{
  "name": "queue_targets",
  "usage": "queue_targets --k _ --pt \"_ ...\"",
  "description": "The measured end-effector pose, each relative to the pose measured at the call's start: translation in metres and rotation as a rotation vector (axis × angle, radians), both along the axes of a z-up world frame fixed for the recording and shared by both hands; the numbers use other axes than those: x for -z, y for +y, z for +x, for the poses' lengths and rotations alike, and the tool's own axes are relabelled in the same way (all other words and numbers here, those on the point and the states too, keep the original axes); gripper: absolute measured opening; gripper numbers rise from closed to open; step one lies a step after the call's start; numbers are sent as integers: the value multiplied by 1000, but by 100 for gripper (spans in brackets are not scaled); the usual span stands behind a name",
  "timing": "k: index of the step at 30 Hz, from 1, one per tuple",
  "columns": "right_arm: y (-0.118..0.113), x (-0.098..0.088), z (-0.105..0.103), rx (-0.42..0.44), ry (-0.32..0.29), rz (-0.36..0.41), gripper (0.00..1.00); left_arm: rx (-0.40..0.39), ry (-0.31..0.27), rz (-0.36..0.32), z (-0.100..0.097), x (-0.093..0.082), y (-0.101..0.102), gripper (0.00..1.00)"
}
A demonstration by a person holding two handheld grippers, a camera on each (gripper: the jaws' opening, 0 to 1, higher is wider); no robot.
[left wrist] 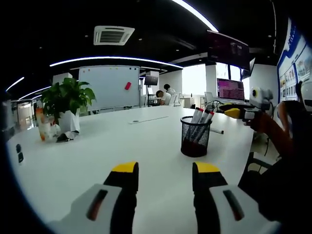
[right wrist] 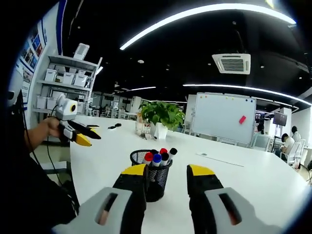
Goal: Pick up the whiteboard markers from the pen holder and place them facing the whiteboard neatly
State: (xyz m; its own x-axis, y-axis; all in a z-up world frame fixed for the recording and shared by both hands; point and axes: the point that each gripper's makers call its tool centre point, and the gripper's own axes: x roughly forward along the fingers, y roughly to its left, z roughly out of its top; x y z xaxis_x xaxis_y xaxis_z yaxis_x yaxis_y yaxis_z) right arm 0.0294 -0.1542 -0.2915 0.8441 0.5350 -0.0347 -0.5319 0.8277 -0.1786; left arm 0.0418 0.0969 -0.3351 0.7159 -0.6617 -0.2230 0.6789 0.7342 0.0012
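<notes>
Behind pen holder [left wrist: 195, 136], potted plant [left wrist: 67, 103], whiteboard [left wrist: 109, 87]

— What is seen of the worktop [left wrist: 122, 141]?
— A smooth white surface with a soft sheen is shown; the ceiling lights are faintly reflected in it.
— And the pen holder [right wrist: 156, 180]?
— Black wire mesh, matt, is seen. The whiteboard markers [right wrist: 158, 157] inside are capped in glossy plastic.
— The left hand-held gripper [left wrist: 165, 187]?
— Matt black plastic jaws with yellow tips are seen, on a smooth grey body.
— The far whiteboard [left wrist: 109, 87]?
— A glossy white panel is framed in pale metal.
</notes>
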Motion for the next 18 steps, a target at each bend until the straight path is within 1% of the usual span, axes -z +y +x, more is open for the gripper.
queue_targets --k 5,8,11,13,18 --pt "2 -2 4 -14 12 0 30 -1 5 0 0 2 0 46" --pt "5 -2 4 -34 23 4 22 3 9 3 0 3 -1 46" --pt "6 -2 5 -41 27 12 22 4 10 3 0 4 -1 46" --pt "8 1 7 -47 33 3 22 8 11 4 0 4 -3 45" --pt "10 3 10 -49 31 -8 22 4 12 2 0 3 -3 45"
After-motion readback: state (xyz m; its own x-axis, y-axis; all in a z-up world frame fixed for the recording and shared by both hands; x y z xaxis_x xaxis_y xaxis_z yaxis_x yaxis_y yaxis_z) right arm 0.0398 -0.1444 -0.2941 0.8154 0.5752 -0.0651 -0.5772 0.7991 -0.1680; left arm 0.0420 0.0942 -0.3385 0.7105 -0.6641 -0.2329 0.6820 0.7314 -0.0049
